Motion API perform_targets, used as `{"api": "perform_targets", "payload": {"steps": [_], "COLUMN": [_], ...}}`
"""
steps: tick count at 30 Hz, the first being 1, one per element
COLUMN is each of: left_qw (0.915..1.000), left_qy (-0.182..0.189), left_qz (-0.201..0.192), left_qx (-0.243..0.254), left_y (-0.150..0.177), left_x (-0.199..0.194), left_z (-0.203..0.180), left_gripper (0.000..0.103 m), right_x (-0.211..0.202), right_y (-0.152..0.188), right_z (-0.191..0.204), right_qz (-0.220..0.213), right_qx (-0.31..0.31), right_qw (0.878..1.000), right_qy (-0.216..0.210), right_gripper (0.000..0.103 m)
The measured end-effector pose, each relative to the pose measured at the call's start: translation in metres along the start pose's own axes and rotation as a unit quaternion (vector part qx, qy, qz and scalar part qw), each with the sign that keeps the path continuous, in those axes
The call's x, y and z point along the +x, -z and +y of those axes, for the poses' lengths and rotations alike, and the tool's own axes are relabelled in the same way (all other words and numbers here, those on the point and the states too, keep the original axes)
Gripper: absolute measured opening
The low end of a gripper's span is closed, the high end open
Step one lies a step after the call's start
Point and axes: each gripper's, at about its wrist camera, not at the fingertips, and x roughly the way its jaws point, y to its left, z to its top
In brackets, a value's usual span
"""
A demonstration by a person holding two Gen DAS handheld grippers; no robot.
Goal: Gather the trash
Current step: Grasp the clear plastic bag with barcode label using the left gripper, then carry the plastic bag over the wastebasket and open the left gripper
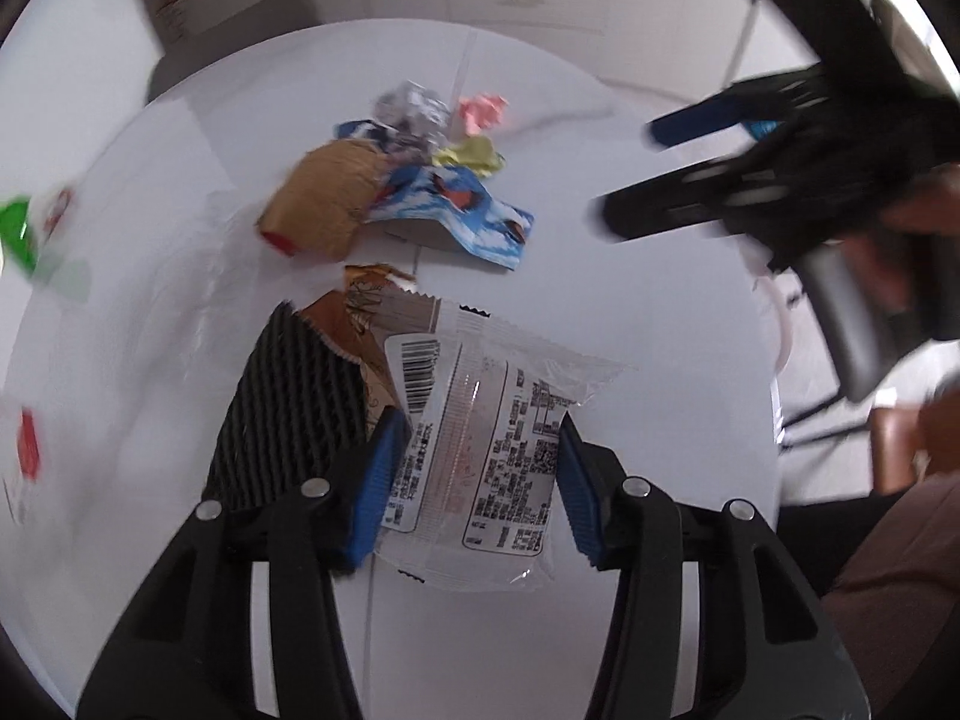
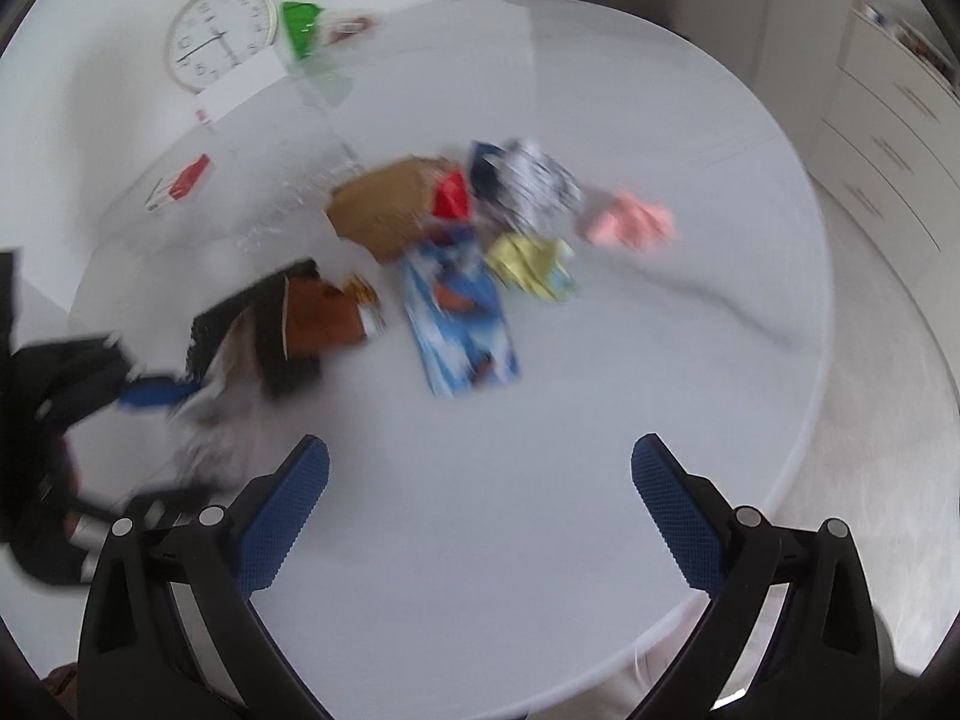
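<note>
Clear printed wrapper [image 1: 480, 450] lies near on the white counter [image 1: 660, 312], sitting between my left tool [image 1: 480, 474] pads, about half open; can't confirm the pads bite yet. Black ridged wrapper [image 1: 288, 408] touches its left edge, the brown one [image 1: 348, 324] tucks under. I'd squeeze on the clear film only, lift straight. Right tool [image 2: 480, 504] wide open, empty. The blue wrapper [image 2: 462, 324] and crumpled pile sit farther off.
</note>
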Motion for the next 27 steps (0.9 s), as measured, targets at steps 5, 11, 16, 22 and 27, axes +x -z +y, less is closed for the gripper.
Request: {"api": "perform_targets", "payload": {"steps": [5, 11, 16, 22, 27], "left_qw": [0.9965, 0.9851, 0.9792, 0.9772, 0.9793], "left_qy": [-0.022, -0.026, -0.031, -0.041, -0.019], "left_qz": [-0.025, -0.033, -0.043, -0.048, -0.057], "left_qx": [-0.076, -0.167, -0.196, -0.202, -0.193], "left_y": [0.010, 0.027, 0.033, 0.028, 0.012], "left_x": [-0.026, -0.038, -0.049, -0.052, -0.051], "left_z": [0.010, 0.027, 0.035, 0.037, 0.020], "left_gripper": [0.049, 0.049, 0.049, 0.049, 0.049], "right_x": [0.048, 0.090, 0.091, 0.068, 0.023], "right_y": [-0.032, -0.048, -0.053, -0.040, -0.010], "right_z": [0.010, 0.013, 0.023, 0.023, -0.002], "right_qz": [0.017, 0.048, 0.046, 0.036, 0.016], "right_qx": [-0.029, -0.026, -0.030, -0.014, 0.042], "right_qw": [0.999, 0.998, 0.998, 0.999, 0.999], "right_qy": [0.016, 0.029, 0.030, 0.008, -0.030], "right_gripper": [0.081, 0.071, 0.052, 0.052, 0.046]}}
